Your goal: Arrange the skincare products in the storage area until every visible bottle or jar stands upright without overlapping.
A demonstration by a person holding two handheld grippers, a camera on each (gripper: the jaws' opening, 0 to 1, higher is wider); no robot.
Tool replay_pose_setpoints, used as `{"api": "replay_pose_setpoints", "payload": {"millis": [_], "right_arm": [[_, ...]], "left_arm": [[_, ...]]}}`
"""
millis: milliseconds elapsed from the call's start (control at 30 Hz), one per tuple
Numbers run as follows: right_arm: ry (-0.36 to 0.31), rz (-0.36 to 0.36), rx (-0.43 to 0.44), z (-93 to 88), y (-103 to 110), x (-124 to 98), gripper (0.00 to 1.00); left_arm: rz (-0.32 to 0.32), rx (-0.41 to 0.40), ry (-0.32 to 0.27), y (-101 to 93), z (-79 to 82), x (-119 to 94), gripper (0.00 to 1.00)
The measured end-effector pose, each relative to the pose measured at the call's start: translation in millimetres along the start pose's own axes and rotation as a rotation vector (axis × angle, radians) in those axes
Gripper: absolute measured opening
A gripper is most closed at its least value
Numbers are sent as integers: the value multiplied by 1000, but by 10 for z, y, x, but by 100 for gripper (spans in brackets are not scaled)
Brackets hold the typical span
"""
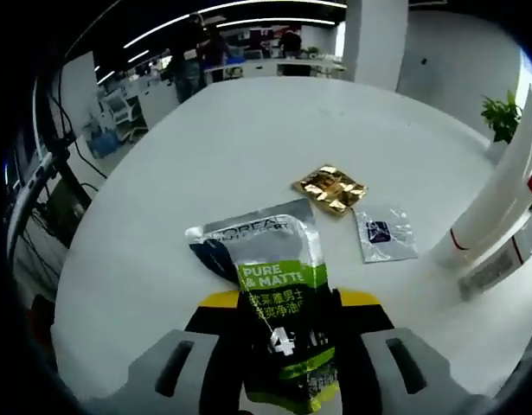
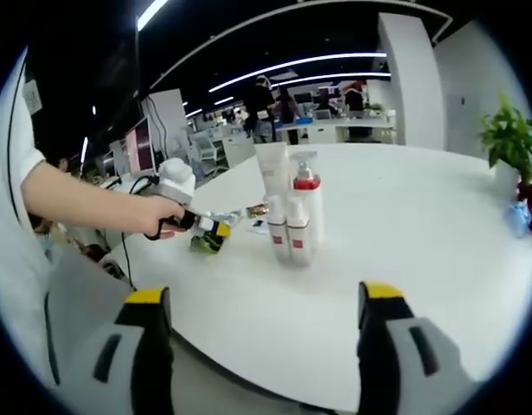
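While the left hand-held gripper [image 1: 287,346] clamps a silver-and-green L'Oreal tube [image 1: 270,294] flat between its jaws above the white bench [image 1: 205,164], a gold foil sachet [image 1: 331,188] and a clear sachet [image 1: 383,233] lie just beyond it. At far right stands a tall white tube [image 1: 499,194]. Seen from the other side, the right hand-held gripper [image 2: 259,346] hangs released, jaws wide apart, short of a cluster of upright white bottles [image 2: 293,207], with a person's hand [image 2: 157,216] to the left.
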State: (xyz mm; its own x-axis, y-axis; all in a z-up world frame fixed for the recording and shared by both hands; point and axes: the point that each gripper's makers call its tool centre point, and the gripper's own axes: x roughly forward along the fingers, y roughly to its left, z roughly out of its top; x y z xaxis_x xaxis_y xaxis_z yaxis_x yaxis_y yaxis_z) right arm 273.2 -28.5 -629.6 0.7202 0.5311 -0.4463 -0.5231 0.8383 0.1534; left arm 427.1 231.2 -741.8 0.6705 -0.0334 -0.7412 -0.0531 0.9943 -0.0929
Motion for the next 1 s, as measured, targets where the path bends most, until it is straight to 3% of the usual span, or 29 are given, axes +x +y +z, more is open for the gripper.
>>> {"api": "replay_pose_setpoints", "payload": {"millis": [67,133,500,800,1000], "right_arm": [[1,0,-2,-1,1,0,89],[-1,0,-3,3,2,-1,89],[-5,8,-24,16,34,-6,88],[-10,21,-41,18,66,-6,86],[-5,36,-58,12,108,-2,85]], "left_arm": [[-15,-7,-14,-8,14,-13,23],[-13,17,-14,-4,4,-13,22],[-57,-15,-22,34,-111,-178,15],[-146,172,-116,-135,-87,-584,14],[-206,214,-175,-298,-16,-888,14]]}}
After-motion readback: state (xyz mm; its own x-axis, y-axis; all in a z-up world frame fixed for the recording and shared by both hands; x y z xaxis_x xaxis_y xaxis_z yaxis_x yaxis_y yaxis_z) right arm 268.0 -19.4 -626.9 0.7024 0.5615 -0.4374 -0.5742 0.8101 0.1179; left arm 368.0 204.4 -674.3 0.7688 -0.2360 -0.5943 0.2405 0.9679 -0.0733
